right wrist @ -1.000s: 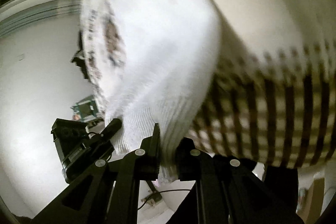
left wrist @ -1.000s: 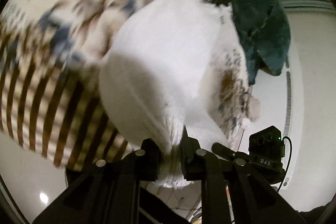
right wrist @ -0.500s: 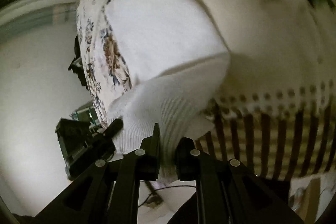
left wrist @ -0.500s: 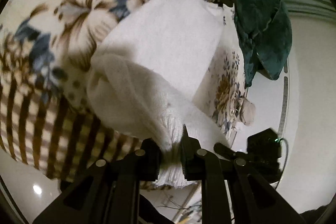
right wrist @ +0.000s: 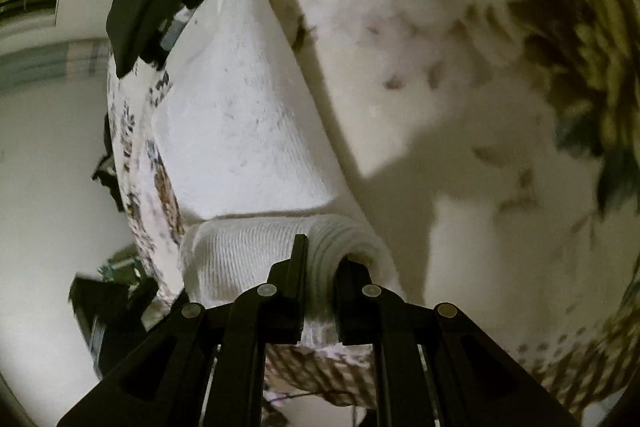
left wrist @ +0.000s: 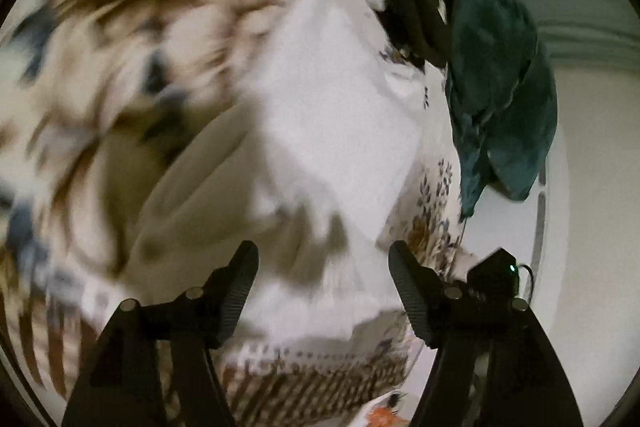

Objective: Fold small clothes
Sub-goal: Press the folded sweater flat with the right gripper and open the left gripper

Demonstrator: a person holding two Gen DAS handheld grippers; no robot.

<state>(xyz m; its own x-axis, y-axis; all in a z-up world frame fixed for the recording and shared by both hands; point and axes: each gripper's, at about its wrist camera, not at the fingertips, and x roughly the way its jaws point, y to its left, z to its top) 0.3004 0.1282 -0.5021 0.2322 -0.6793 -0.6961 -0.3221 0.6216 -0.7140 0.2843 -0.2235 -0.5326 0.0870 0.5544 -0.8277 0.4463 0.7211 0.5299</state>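
While the left gripper, jaws just opened, has freed the sock, the right gripper pinches its folded cuff; its long axis runs straight ahead of both.

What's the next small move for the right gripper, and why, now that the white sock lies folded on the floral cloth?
Probably open the right gripper. Its jaws are clamped on the ribbed cuff of the white sock, which already lies doubled over on the floral cloth. The left gripper has just been opening, with its pads off the fabric, so only the right one holds the fold.
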